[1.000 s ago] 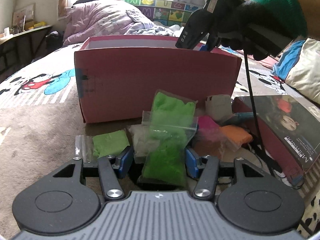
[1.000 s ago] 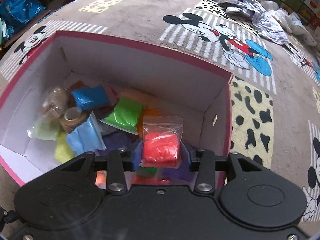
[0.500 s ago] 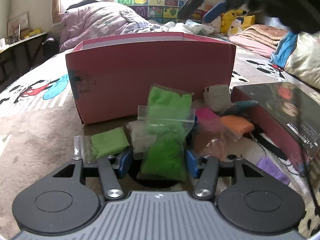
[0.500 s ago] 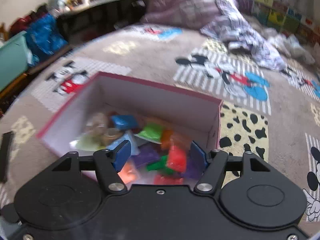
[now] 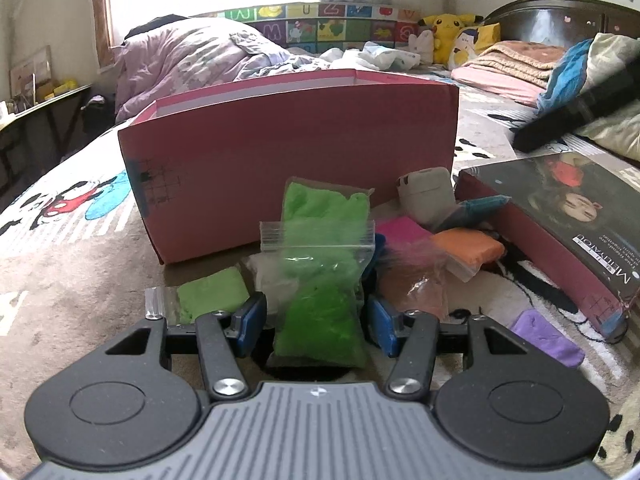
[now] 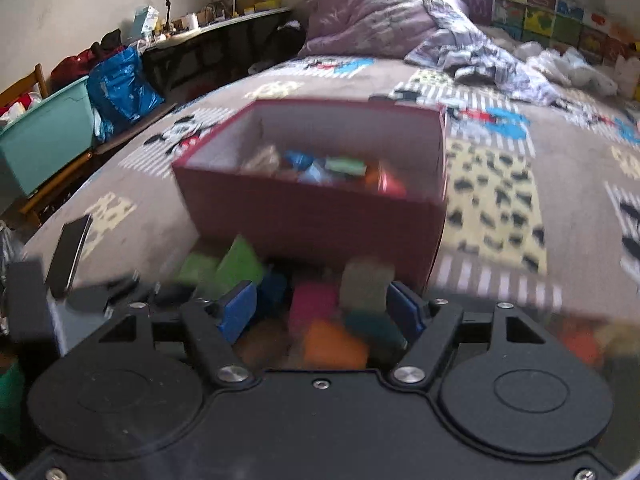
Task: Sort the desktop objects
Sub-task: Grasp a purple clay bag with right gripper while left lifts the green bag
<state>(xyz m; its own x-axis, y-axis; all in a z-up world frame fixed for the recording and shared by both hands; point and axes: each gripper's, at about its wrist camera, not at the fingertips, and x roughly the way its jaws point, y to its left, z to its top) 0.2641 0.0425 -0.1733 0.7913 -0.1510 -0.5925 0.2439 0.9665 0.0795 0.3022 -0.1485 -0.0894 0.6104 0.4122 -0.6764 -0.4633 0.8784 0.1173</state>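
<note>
My left gripper (image 5: 316, 320) is shut on a clear zip bag of bright green clay (image 5: 320, 304) and holds it upright in front of the red cardboard box (image 5: 296, 160). Around the gripper lies a pile of clay bags: light green (image 5: 212, 296), pink (image 5: 404, 232), orange (image 5: 468, 248), brown (image 5: 416, 288) and purple (image 5: 544, 338). My right gripper (image 6: 320, 304) hangs over this blurred pile, just before the red box (image 6: 312, 216). Its jaws are opening and grip nothing. Several coloured bags (image 6: 340, 168) lie inside the box.
A dark printed box lid (image 5: 560, 232) lies right of the pile, with a beige case (image 5: 426, 192) beside it. A black phone (image 6: 68, 252) rests on the patterned bedcover (image 6: 500, 184) to the left. A crumpled quilt (image 5: 192, 56) and pillows lie behind the box.
The right gripper let go of a red clay bag into the box, opened, and drew back from above the box to the pile in front. The left gripper kept its hold on the green bag.
</note>
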